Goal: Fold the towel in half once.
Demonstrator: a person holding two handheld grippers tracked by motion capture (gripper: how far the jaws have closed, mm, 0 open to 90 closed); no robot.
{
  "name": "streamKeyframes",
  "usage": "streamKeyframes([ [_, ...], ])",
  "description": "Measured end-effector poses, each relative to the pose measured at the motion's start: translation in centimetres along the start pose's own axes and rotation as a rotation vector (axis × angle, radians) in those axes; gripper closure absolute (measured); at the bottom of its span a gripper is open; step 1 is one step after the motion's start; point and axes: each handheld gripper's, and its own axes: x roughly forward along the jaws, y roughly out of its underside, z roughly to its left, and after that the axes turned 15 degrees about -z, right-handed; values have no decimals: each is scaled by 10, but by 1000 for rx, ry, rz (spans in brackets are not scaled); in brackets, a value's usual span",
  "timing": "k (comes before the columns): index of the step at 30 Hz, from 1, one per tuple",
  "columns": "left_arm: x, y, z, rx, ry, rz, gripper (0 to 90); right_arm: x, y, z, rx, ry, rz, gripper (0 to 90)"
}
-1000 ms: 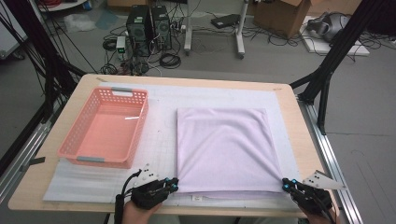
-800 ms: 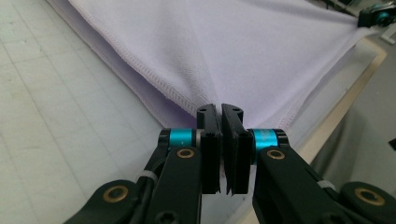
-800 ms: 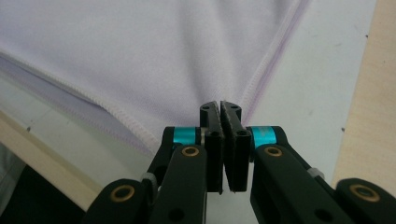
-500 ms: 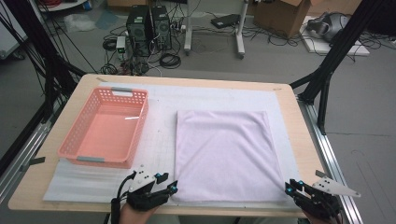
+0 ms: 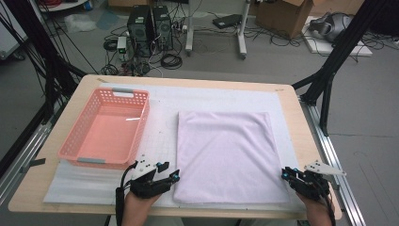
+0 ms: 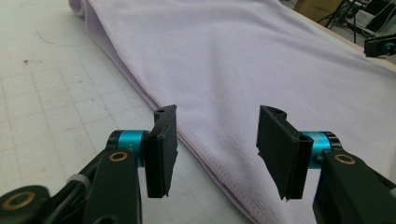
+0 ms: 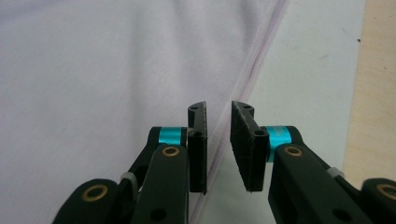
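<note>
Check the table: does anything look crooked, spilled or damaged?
Nothing stands out. The folded cloth lies flat and square on the white mat, and the pink basket sits upright beside it.

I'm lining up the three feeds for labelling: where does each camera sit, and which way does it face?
High view: above the person's side, looking forward and down on the table; hands and both grippers show.
Left gripper view: rides the left gripper, looking along open jaws at the towel's edge.
Right gripper view: rides the right gripper, narrow-gapped jaws over the towel's other edge.
Shared: all see the lilac towel; the high view also shows the pink basket.
</note>
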Motion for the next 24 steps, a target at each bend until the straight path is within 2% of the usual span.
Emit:
streamKeyframes([
  [5, 14, -3, 9, -1, 9, 12, 478, 24, -3, -7, 23, 27, 7, 736],
  [8, 23, -4, 13, 4, 18, 21, 478, 36, -8, -9, 27, 30, 1, 775],
  [10, 28, -5, 16, 5, 23, 26, 478, 43, -11, -10, 26, 32, 26, 789],
  [11, 30, -6, 17, 10, 24, 30, 478, 46, -10, -11, 31, 26, 34, 831],
  [12, 32, -6, 19, 9, 24, 31, 478, 48, -11, -12, 31, 20, 37, 856],
  [13, 34, -7, 20, 6, 24, 30, 478, 48, -12, -13, 6, 31, 41, 870],
  [14, 36, -7, 22, 7, 26, 32, 478, 47, -13, -12, -25, 67, 43, 872],
  [15, 38, -8, 23, 10, 27, 33, 478, 46, -14, -13, -24, 82, 39, 872],
  [17, 41, -9, 25, 10, 24, 32, 477, 45, -13, -16, 0, 82, 39, 870],
  [19, 43, -9, 27, 9, 22, 31, 471, 43, -13, -15, 4, 85, 37, 810],
  [20, 45, -10, 28, 4, 22, 28, 469, 43, -14, -14, 14, 79, 39, 727],
  [22, 48, -10, 29, 16, 4, 34, 464, 38, -17, -15, 34, 74, 0, 640],
  [24, 51, -9, 32, 17, -22, 45, 460, 35, -20, -18, 68, 57, -24, 609],
])
